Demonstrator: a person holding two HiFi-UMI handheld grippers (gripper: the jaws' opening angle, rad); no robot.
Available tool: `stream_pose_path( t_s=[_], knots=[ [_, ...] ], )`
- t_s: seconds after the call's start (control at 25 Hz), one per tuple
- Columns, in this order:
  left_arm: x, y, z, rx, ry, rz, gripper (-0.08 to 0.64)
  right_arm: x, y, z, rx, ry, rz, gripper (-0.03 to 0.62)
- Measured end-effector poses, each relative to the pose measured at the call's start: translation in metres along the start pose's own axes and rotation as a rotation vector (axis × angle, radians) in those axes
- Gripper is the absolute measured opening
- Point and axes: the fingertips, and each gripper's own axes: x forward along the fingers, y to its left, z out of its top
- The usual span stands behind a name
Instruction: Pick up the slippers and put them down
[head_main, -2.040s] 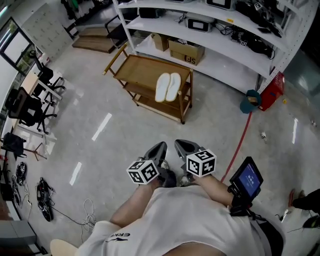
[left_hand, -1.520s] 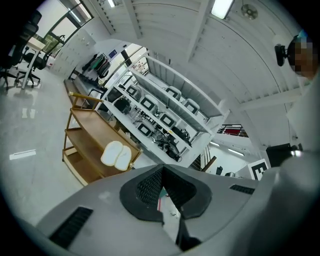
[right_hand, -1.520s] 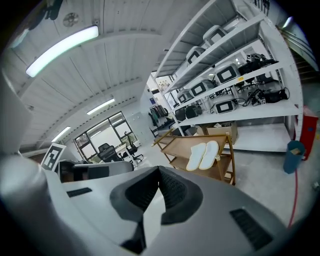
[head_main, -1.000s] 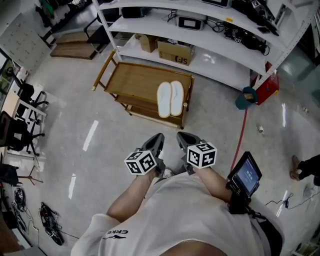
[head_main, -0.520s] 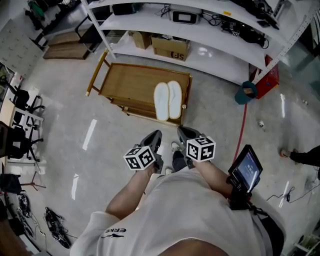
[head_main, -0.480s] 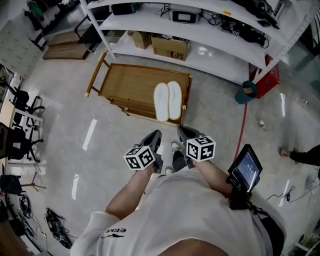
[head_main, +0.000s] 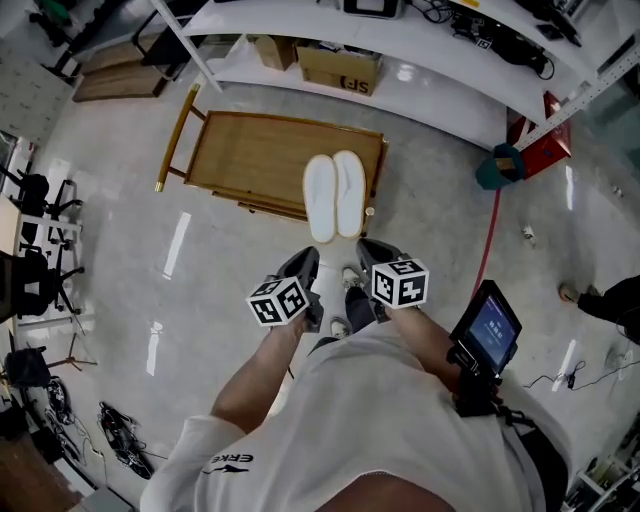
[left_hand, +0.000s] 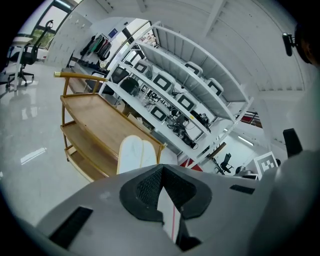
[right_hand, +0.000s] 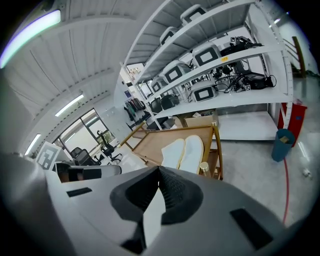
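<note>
Nearest me, my left gripper (head_main: 303, 264) and right gripper (head_main: 374, 250) hang side by side, each with its jaws pressed together on nothing. Just beyond stands the wooden cart (head_main: 250, 150). The white slippers (head_main: 335, 195) lie paired at the right end of its top shelf. White shelving (head_main: 430, 70) stands behind.
</note>
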Motion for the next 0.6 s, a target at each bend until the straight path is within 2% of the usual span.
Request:
stream_pose_path(
  t_s=[0.6],
  knots=[
    [0.052, 0.048, -0.022, -0.047, 0.114, 0.096, 0.003, 0.052, -0.049, -0.024, 0.064, 0.132, -0.036, 0.005]
  ],
)
